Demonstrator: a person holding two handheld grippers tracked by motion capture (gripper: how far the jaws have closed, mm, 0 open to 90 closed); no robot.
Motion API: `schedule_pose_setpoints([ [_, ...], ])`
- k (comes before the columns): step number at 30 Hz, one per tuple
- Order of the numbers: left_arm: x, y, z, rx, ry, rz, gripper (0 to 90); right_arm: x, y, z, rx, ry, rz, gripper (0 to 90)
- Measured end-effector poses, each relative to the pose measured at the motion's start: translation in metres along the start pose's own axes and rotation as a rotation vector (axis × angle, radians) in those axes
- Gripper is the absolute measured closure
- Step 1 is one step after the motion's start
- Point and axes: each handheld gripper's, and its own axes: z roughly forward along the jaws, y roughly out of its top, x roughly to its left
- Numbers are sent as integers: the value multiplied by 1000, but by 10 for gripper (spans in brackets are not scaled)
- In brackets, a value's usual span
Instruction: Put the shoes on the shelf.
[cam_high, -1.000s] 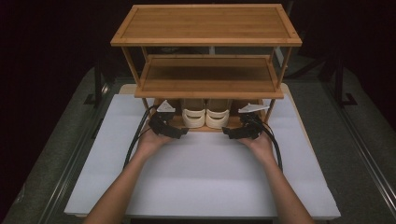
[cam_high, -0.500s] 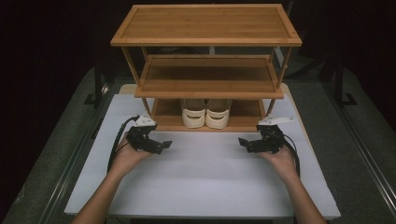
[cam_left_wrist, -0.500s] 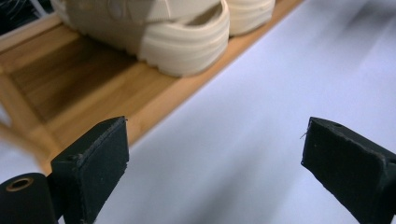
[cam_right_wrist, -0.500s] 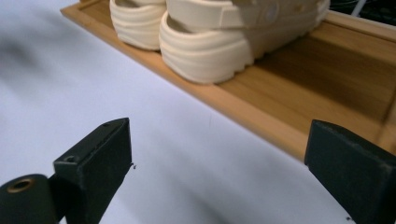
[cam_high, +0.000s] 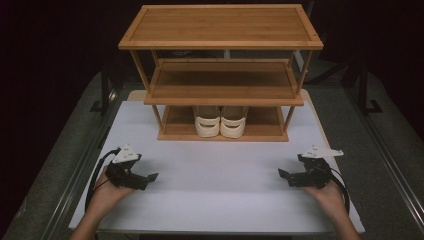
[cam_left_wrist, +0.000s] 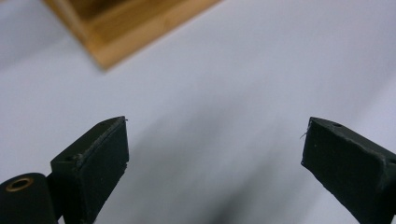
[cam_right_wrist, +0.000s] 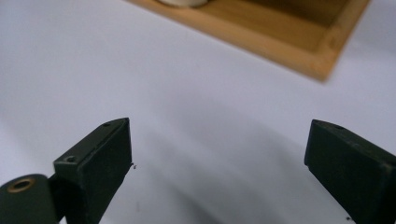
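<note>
A three-tier bamboo rack (cam_high: 220, 25) stands at the back of the white table mat (cam_high: 215, 190). A pair of cream shoes (cam_high: 220, 125) sits on its bottom shelf, heels toward me. My left gripper (cam_high: 150, 177) rests low over the mat at the front left, open and empty; in the left gripper view its jaws stand wide apart (cam_left_wrist: 215, 154) over bare mat, with a rack corner (cam_left_wrist: 121, 32) above. My right gripper (cam_high: 282, 175) mirrors it at the front right, open and empty (cam_right_wrist: 217, 154), facing the rack's base (cam_right_wrist: 280, 42).
Grey table surface and metal rails (cam_high: 390, 150) flank the mat on both sides. The two upper shelves (cam_high: 222, 82) carry nothing. A wide stretch of mat lies between the grippers and the rack.
Both grippers have pulled back from the bottom shelf beside the shoes, moving outward and toward the front edge. The shoes stay on the shelf.
</note>
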Motion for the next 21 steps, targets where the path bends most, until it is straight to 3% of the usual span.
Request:
schedule_pose_setpoints([
  [3,1,-22,-10,16,22,-29,67,-2,-16,-10,19,-10,13,72],
  [4,1,-22,-10,16,22,-29,67,-2,-16,-10,19,-10,13,72],
  [5,1,-31,-13,25,32,-35,67,-2,-28,-15,41,-34,8,72],
  [9,0,-51,-11,45,42,-44,67,-1,-44,-17,81,-61,5,73],
  [11,1,-58,-9,14,27,-82,62,1,-46,-15,93,-80,-12,71],
  [21,1,-58,-8,19,28,-75,51,0,-46,-15,95,-72,-3,71],
])
